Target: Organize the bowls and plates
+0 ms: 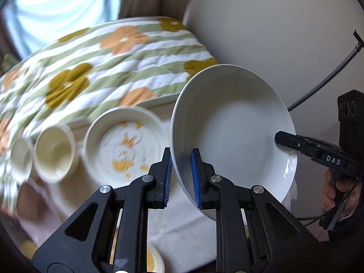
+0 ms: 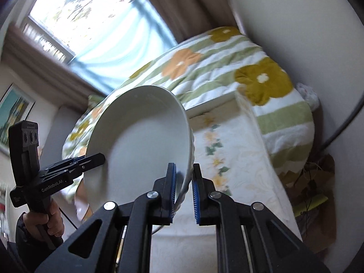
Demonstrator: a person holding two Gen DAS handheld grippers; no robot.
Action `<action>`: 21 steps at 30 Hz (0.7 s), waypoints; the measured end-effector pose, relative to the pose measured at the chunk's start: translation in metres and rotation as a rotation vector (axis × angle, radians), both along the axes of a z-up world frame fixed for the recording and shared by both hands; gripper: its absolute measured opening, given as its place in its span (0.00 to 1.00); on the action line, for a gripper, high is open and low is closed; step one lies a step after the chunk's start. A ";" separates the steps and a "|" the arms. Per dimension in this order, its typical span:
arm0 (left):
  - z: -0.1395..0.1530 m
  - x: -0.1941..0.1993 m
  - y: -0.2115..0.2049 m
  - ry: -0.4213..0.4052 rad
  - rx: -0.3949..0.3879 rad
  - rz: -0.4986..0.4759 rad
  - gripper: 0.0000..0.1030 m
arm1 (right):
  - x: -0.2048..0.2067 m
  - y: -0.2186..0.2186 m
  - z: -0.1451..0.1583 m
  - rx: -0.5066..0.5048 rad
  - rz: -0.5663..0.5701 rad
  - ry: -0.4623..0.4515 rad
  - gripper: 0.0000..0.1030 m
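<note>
Right now both grippers clamp opposite rims of the white bowl (image 1: 234,134), the left gripper (image 1: 180,177) and right gripper (image 2: 183,190) each nearly closed on its edge, holding it in the air above the table (image 1: 182,232). Best to keep both grips level and moving together. Its opening tilts steeply sideways; being round, it has no long axis.

Both tools point steeply downward: the left tool (image 1: 182,177) and right tool (image 2: 183,193) each clamp a rim.
</note>
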State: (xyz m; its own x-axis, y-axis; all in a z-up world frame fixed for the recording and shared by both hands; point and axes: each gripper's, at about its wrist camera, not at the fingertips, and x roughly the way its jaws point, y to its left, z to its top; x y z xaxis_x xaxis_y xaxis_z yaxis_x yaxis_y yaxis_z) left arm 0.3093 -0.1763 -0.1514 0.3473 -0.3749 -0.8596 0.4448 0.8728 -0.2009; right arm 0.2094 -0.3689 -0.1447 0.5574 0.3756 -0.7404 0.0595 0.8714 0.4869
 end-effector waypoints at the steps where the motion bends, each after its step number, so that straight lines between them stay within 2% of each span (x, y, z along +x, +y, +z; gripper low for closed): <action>1: 0.002 -0.013 0.013 0.000 0.000 0.042 0.14 | -0.002 0.007 0.001 -0.002 0.037 -0.004 0.12; 7: -0.011 -0.072 0.081 0.040 0.018 0.219 0.14 | -0.014 0.069 -0.010 0.010 0.228 0.019 0.12; 12: -0.034 -0.112 0.133 0.090 0.041 0.316 0.14 | -0.027 0.120 -0.035 0.010 0.320 0.068 0.12; 16: -0.058 -0.129 0.171 0.126 0.037 0.365 0.14 | -0.033 0.160 -0.060 0.012 0.369 0.112 0.12; 21: -0.091 -0.130 0.206 0.172 0.015 0.374 0.14 | -0.036 0.197 -0.084 -0.034 0.375 0.150 0.12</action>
